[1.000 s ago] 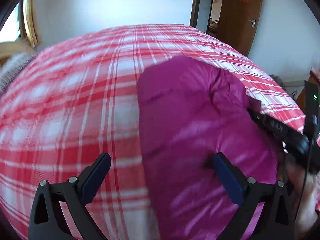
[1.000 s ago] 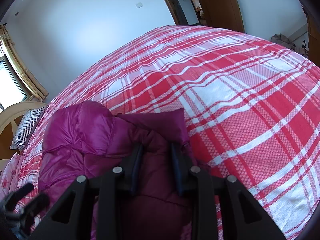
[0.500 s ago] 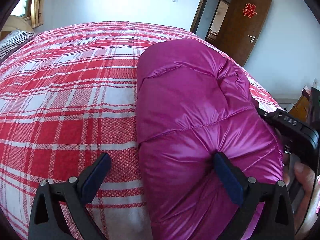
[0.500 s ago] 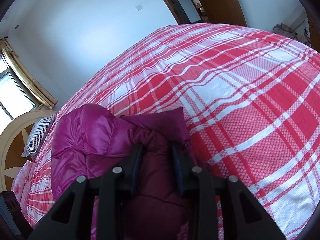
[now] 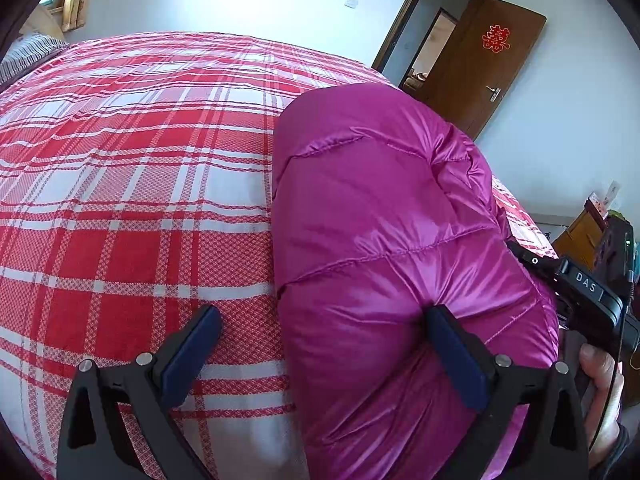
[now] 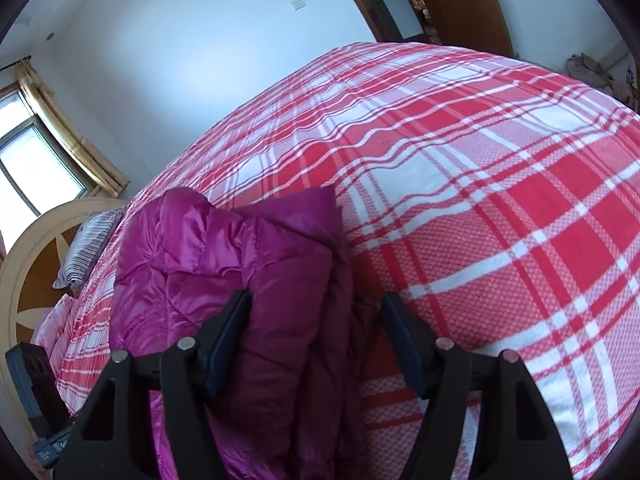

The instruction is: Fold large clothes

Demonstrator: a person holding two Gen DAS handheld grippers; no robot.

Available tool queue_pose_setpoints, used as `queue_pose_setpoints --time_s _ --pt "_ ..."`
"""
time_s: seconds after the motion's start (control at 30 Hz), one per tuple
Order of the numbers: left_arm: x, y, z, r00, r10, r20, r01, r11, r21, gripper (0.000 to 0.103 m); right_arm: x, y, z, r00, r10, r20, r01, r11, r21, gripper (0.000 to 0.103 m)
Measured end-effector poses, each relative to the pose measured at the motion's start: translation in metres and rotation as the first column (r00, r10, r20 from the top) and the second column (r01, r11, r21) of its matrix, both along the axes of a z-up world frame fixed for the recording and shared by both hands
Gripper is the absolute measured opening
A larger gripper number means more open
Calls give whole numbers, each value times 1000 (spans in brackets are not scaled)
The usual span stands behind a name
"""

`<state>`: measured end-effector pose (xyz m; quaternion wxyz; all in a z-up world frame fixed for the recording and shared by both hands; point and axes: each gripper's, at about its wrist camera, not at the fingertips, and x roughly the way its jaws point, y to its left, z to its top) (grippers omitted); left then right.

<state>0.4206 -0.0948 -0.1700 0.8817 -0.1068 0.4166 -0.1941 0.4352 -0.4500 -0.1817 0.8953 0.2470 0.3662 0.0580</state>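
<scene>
A magenta quilted puffer jacket (image 5: 384, 240) lies folded in a thick bundle on the red and white plaid bed (image 5: 132, 208). My left gripper (image 5: 320, 320) is open at the bundle's near left edge; its right finger presses into the jacket, its left finger is over the bedspread. In the right wrist view the jacket (image 6: 224, 264) lies at the lower left. My right gripper (image 6: 316, 320) is open, its jaws standing on either side of the jacket's folded edge. The right gripper's body (image 5: 584, 292) shows at the far right of the left wrist view.
The plaid bedspread (image 6: 480, 200) stretches wide to the right and beyond the jacket. A striped pillow (image 6: 86, 246) and a rounded headboard (image 6: 24, 264) are at the left. A brown door (image 5: 488, 64) stands open behind the bed. A wooden cabinet (image 5: 580, 236) is at the right.
My right gripper has opened from being shut on the jacket's edge. The left gripper has stayed open and shifted closer, with the jacket bundle filling more of its view.
</scene>
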Motion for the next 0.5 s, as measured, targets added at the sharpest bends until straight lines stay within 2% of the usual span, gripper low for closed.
queue_pose_setpoints --time_s 0.1,0.17,0.2,0.27,0.3,0.37,0.4,0.47,0.5 --pt "-2 0 1 999 -41 9 41 998 -41 102 2 -2 -4 1000 19 -5 -19 999 27 61" --pt "-4 -2 3 996 -82 18 83 994 -75 102 4 0 -6 997 71 3 -71 996 56 48" --pt "-5 -4 3 995 -96 19 98 992 -77 100 5 0 -8 996 89 3 -89 994 71 47" --pt "-9 -9 4 989 -145 24 146 985 -92 75 8 -2 -11 994 107 -4 -106 989 102 42" --pt "-12 -13 7 988 -152 37 154 985 -72 72 8 -3 -12 993 115 -4 -113 987 115 39" --pt "-21 -18 15 985 -156 69 158 987 -29 57 7 -1 -11 991 136 1 -135 983 122 25" --pt "-27 -20 20 986 -148 78 149 989 -2 54 3 2 -8 990 139 11 -140 985 105 23" --pt "-36 -17 30 987 -140 84 140 990 6 43 -6 12 2 988 147 38 -149 988 37 19" --pt "-42 -15 35 985 -141 97 141 990 12 41 -11 15 6 988 149 49 -150 988 20 19"
